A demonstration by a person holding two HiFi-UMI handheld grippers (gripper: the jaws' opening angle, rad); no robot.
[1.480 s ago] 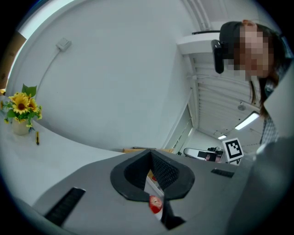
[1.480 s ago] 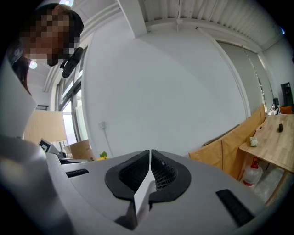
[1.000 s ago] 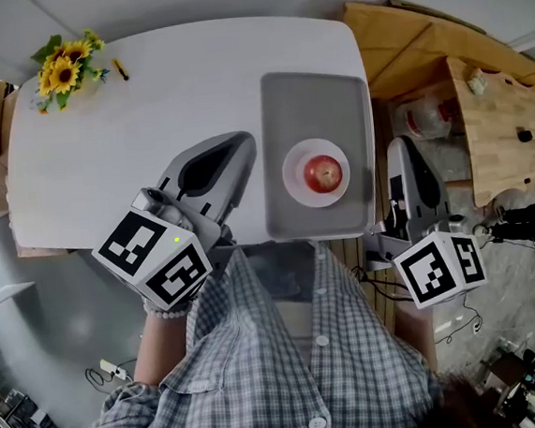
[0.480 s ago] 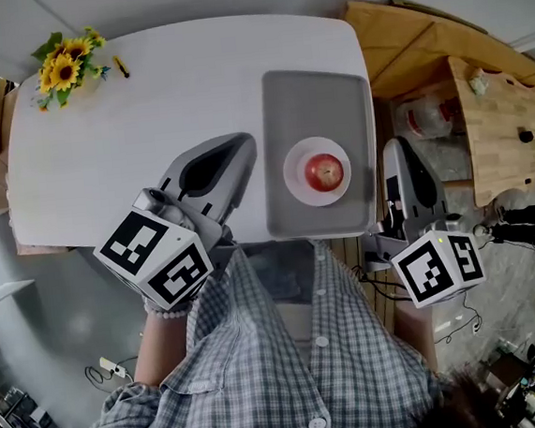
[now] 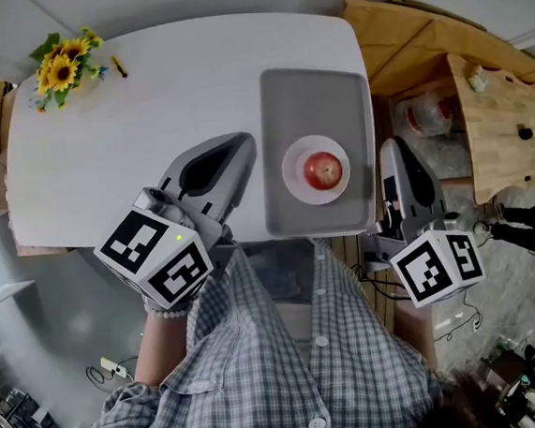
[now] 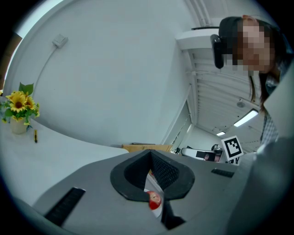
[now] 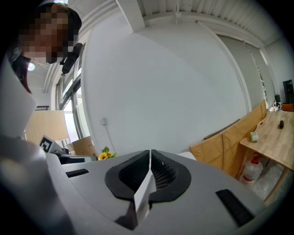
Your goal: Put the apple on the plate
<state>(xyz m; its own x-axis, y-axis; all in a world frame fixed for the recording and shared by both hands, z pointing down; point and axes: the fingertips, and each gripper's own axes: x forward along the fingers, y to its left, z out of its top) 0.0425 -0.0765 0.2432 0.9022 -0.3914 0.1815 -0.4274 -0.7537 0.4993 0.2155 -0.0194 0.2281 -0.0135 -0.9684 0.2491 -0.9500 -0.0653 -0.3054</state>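
White tabletop (image 5: pixel 144 107) filled most of my head view, with the operator's checked shirt (image 5: pixel 292 366) nearest the camera at the bottom. Just beyond it, the left gripper (image 5: pixel 242 150) hung over the table's near edge. In its own view its jaws were pressed together with nothing between them. The right gripper (image 5: pixel 395 147) was off the table's right side (beside the tray's near corner), and its view showed its 2 jaws closed and empty too. Between the 2 grippers lay a grey tray (image 5: pixel 313 100), and on it sat a white plate (image 5: pixel 293 185). The red apple (image 5: pixel 323 170) rested upright in the middle of that plate, touched by neither gripper. Farther off, sunflowers (image 5: pixel 63 70) stood at the table's far left corner, and a wooden bench (image 5: pixel 499 125) sat to the right.
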